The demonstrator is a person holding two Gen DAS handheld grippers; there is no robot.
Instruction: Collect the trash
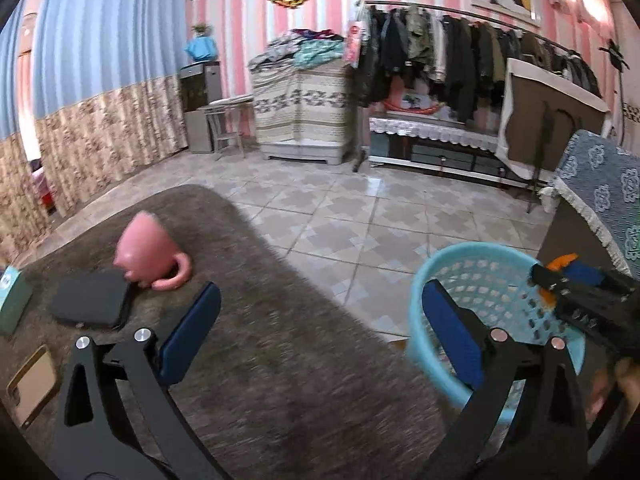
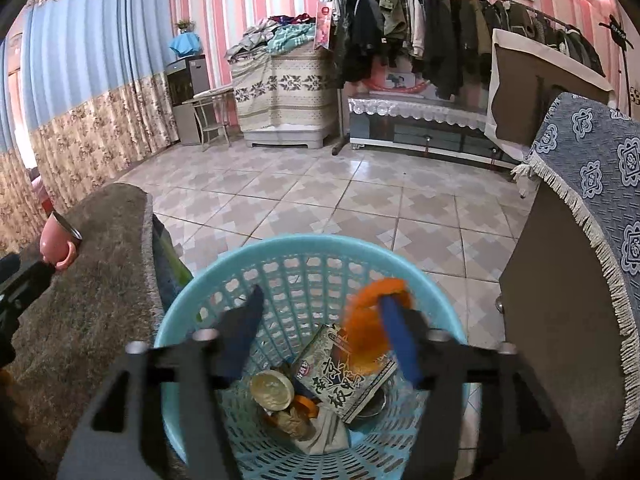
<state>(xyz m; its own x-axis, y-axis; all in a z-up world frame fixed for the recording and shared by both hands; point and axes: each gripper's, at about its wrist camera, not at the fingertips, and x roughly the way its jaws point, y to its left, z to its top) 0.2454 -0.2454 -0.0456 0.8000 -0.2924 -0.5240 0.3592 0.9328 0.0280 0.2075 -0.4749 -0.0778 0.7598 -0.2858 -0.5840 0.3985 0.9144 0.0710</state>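
While it tilts down over the blue basket [image 2: 192, 300], the right gripper [image 2: 320, 336] stands spread, blurred orange peel [image 2: 368, 320] against its right finger. Below lie a printed wrapper [image 2: 348, 380], its writing unreadable, and a can [image 2: 272, 390]. The left gripper [image 1: 320, 332] gapes empty above the brown surface [image 1: 280, 360].

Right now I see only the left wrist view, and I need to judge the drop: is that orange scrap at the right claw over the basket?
Observer: Yes. In the right wrist view the orange peel hangs above the mouth of the blue basket, against one finger of the right claw.
Operator: Is it gripped?
Observer: No. The claw stands open, and only that one finger seems to touch the peel.
Operator: Anything in the basket already?
Observer: A printed food packet and a round gold lid lie at the bottom.
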